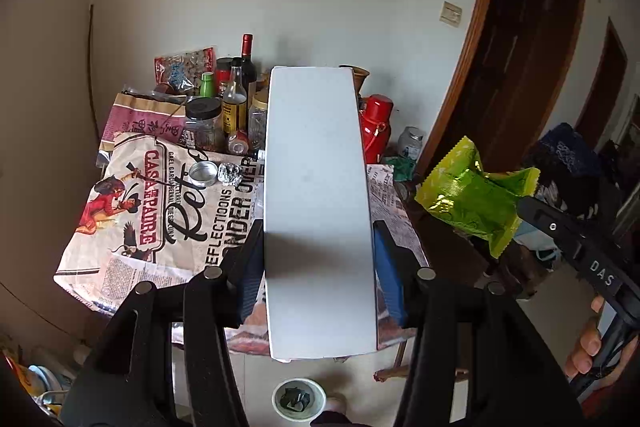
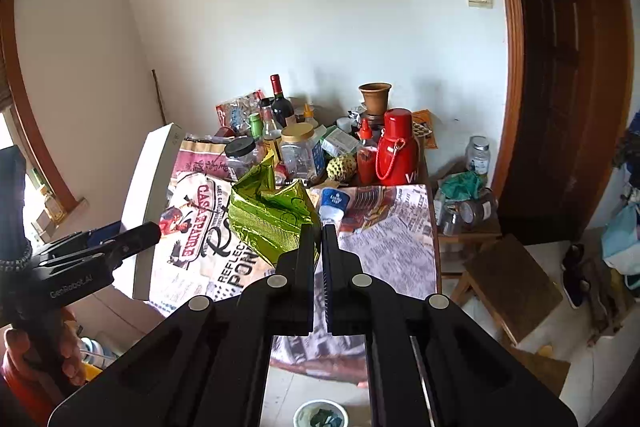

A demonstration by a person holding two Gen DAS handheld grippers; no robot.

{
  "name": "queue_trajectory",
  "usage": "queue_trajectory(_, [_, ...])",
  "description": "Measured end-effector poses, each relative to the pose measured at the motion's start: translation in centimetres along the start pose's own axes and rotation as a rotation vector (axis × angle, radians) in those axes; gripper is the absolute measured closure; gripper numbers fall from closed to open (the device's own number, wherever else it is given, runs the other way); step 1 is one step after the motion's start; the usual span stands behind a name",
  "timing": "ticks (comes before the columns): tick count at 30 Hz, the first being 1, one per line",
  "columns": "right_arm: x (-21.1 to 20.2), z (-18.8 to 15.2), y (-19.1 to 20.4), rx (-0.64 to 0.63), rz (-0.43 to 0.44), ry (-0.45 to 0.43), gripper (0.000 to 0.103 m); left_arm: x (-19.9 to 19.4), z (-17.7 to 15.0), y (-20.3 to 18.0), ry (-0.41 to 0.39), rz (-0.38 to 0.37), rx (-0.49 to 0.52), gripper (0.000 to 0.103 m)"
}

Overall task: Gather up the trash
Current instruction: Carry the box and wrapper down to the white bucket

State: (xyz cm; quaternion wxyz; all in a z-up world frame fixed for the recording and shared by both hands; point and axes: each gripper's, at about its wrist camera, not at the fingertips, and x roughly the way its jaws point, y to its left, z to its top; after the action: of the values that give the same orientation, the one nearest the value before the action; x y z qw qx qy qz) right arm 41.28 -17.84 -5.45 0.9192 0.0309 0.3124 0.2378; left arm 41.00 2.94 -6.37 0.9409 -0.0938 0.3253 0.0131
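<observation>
Left gripper (image 1: pixel 318 227) clamped around white box (image 1: pixel 318 187), right gripper (image 2: pixel 318 227) pinching green wrapper (image 2: pixel 272 211), seemingly foil.

White box (image 1: pixel 318 211), shiny green wrapper (image 2: pixel 268 213), newsprint-patterned tablecloth (image 2: pixel 392 239).

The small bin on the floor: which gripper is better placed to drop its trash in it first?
Probably the left gripper: its white box hangs almost straight above the bin, while the right gripper's green wrapper is over the table.
</observation>
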Motion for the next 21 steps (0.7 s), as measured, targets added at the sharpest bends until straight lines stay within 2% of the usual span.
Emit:
queue_trajectory(11, [-4.3, -6.8, 6.4, 0.064, -0.044, 0.045, 0.100, -8.0, -7.0, 4.1, 0.039, -0.041, 0.072, 0.053])
queue_trajectory(21, [-6.6, -11.7, 8.6, 0.092, -0.079, 0.139, 0.100, -10.2, -12.6, 5.9, 0.149, -0.076, 0.077, 0.052])
